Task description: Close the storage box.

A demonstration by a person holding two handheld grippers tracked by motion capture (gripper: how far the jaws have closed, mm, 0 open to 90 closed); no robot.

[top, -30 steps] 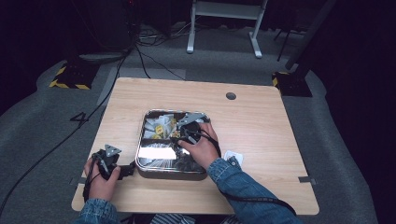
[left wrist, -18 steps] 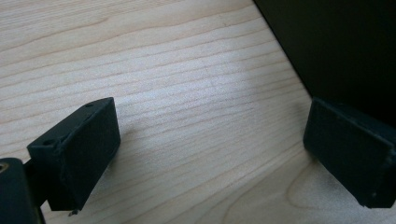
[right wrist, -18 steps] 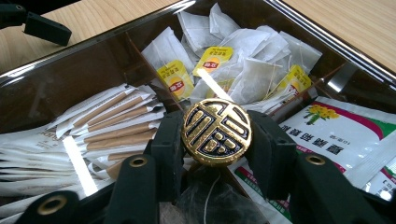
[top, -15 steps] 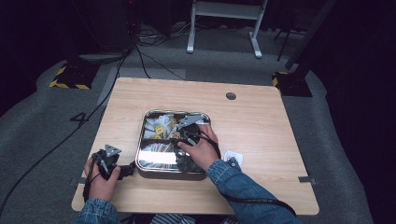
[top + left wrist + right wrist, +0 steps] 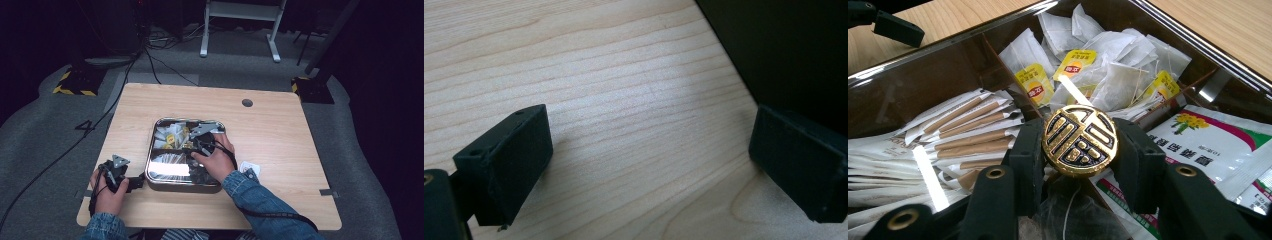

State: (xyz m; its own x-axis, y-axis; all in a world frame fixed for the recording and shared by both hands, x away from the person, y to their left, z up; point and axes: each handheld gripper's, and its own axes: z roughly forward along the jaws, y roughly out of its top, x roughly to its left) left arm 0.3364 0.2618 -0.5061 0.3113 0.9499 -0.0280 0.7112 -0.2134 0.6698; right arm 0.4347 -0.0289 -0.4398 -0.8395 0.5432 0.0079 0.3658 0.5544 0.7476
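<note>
At the near left corner of the wooden table point(image 5: 280, 135), the left gripper point(image 5: 131, 183) lies low on the wood in the person's left hand point(image 5: 107, 192), just left of the tray. In the left gripper view its two black jaws stand well apart with bare table between them, pinching nothing.

Just right of it sits the square metal tray point(image 5: 150, 165), split into compartments. The right hand point(image 5: 216, 161) reaches over the tray's near right part, with the right gripper point(image 5: 1079, 162) above the dividers. Its pads point(image 5: 1029, 155) are pressed on either side of a round gold medallion point(image 5: 1079, 139) with a raised black-and-gold pattern, pinching it upright over the middle of the tray.

In the right gripper view, paper-wrapped sticks point(image 5: 968, 132) fill the compartment to the left, a printed sachet point(image 5: 1218, 145) with yellow flowers lies to the right, and tea bags point(image 5: 1108, 65) with yellow tags are heaped in the far compartment.

A small white card point(image 5: 249, 167) lies on the table just right of the tray. Farther off is a dark round hole point(image 5: 247, 103) near the table's far edge.
</note>
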